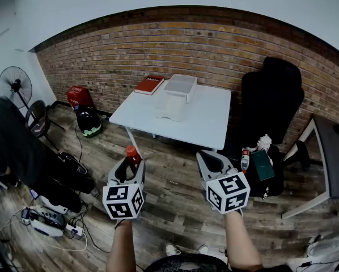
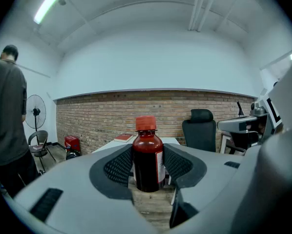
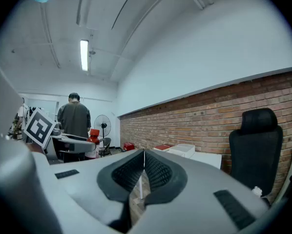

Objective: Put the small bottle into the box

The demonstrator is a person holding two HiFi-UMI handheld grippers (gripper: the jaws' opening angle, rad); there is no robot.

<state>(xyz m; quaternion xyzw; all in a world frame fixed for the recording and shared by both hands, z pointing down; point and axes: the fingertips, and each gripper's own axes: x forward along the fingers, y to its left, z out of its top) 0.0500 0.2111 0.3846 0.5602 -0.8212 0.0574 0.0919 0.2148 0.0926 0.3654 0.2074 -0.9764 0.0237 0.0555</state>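
Note:
A small dark red bottle with an orange-red cap stands upright between the pads of my left gripper, which is shut on it. In the head view the bottle shows in the left gripper at lower left, above the wooden floor. My right gripper is beside it at lower right; its pads meet at the tips with nothing between them. The clear plastic box sits on the far side of the white table, well ahead of both grippers.
A red book lies left of the box. A black office chair stands right of the table, with a bag, a bottle and a green item in front of it. A fan, a red case, cables and a person are at the left.

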